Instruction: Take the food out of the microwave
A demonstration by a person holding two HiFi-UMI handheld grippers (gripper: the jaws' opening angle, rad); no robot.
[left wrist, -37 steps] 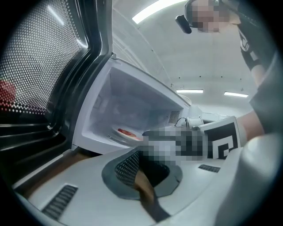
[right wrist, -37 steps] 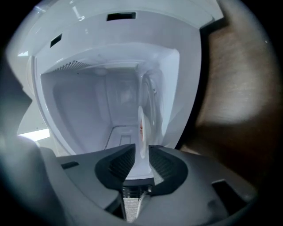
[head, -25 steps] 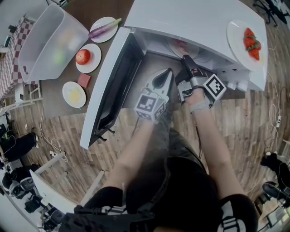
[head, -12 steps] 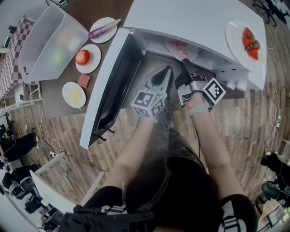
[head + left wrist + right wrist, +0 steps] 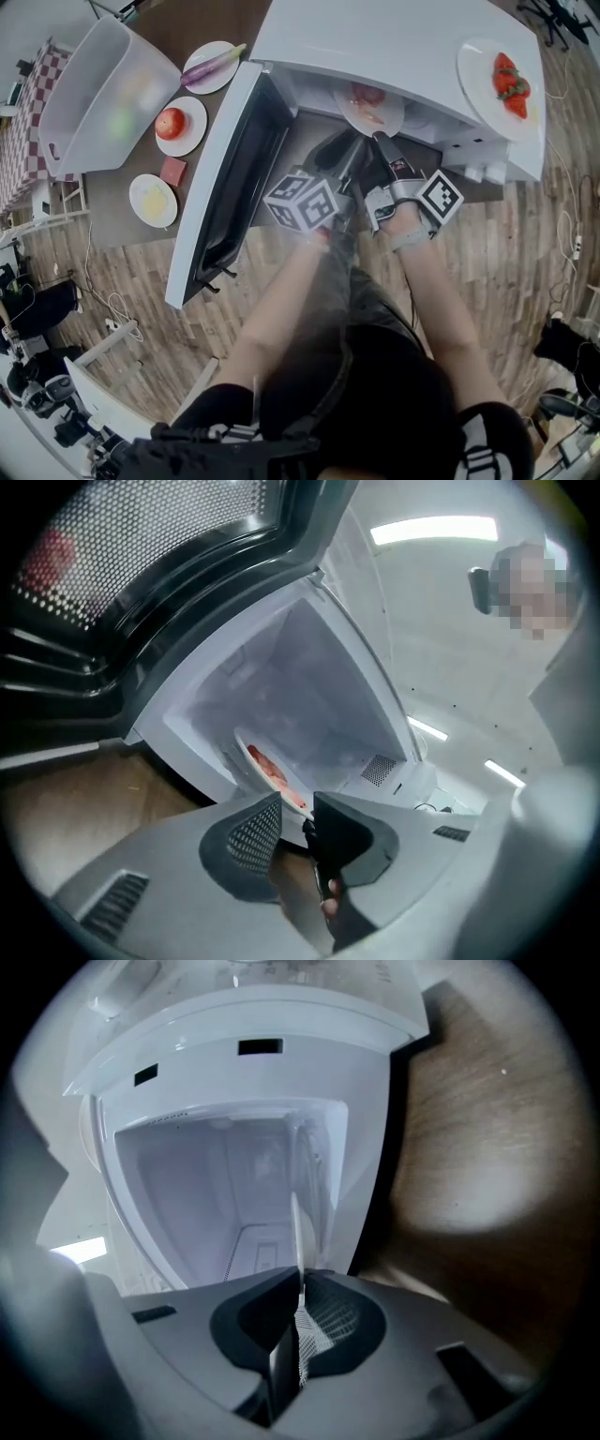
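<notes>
Noted: the plate of red food [image 5: 368, 105] sits at the mouth of the open microwave [image 5: 403, 42], partly out. The right gripper [image 5: 380, 141] pinches its near rim, jaws closed on the thin edge. The left gripper [image 5: 339, 155] has just been opening: jaws wide, nothing pressed between them, plate just ahead. Risk: a single-edge hold may let the plate sag or twist, so food slides off or the rim slips free. No brand or writing is legible, only square markers on the gripper cubes.
</notes>
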